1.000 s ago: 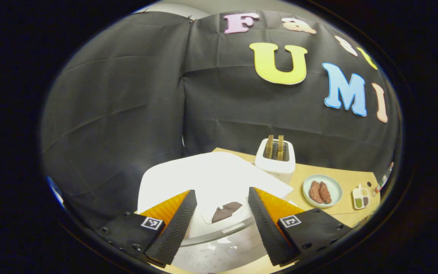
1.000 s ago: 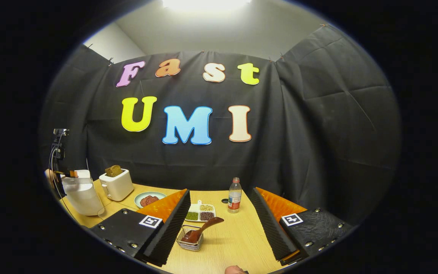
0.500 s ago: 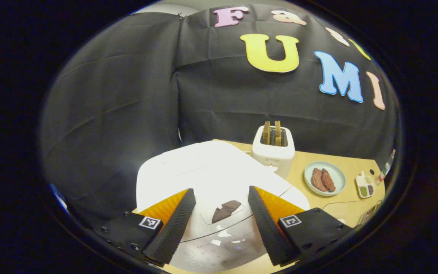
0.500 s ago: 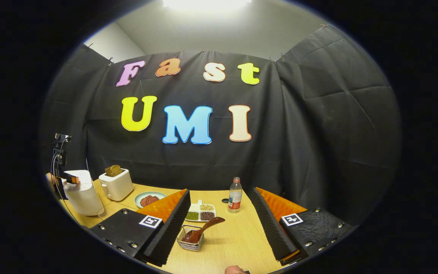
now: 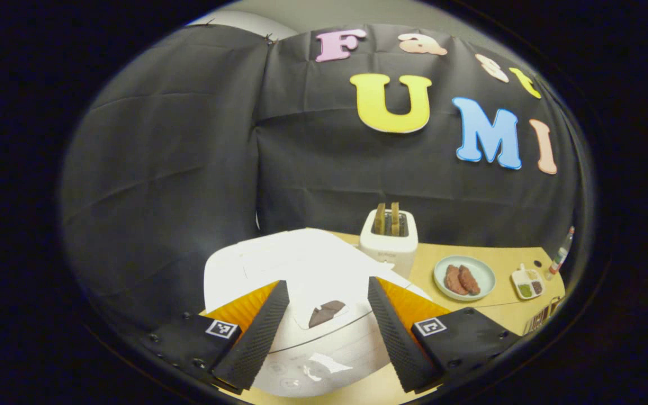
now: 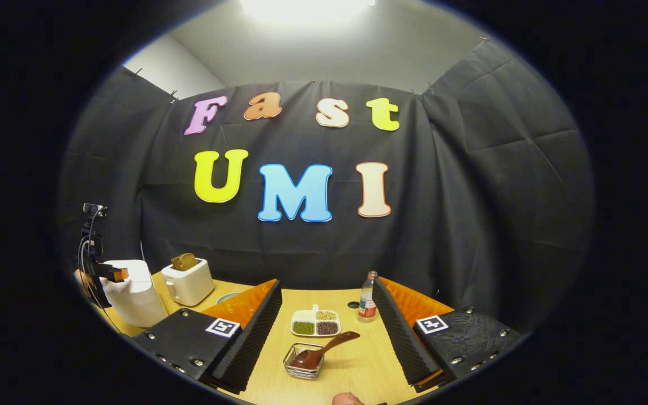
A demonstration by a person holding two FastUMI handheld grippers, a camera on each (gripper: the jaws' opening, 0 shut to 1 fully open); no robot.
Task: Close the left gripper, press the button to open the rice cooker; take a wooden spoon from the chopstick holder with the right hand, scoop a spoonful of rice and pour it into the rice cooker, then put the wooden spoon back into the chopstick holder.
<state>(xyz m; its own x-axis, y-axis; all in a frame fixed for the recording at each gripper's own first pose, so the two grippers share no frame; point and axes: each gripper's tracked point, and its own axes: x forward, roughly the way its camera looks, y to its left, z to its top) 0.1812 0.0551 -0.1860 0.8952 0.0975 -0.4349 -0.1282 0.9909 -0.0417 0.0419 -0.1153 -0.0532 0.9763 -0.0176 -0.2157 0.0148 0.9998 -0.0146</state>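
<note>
The white rice cooker [image 5: 301, 264] sits with its lid down right under my left gripper [image 5: 328, 284], which is open. Its dark button [image 5: 327, 313] lies between the two fingers, untouched. In the right gripper view the cooker [image 6: 133, 292] stands far left, with the left gripper [image 6: 111, 273] above it. A wire chopstick holder [image 6: 303, 368] holds a brown wooden spoon [image 6: 324, 351] that leans right. It sits on the table below and between the fingers of my open right gripper [image 6: 327, 284]. A white divided dish [image 6: 315, 324] of grains lies just behind the holder.
A white toaster [image 5: 388, 242] with two slices stands behind the cooker. To its right are a plate of brown meat [image 5: 464, 278] and the divided dish [image 5: 529, 287]. A plastic bottle [image 6: 365, 296] stands by the right finger. Part of a hand [image 6: 348, 399] shows at the bottom.
The left gripper has drawn back slightly from the cooker, its fingers still apart. The right gripper has shifted left, so the holder and spoon now sit more centred between its fingers.
</note>
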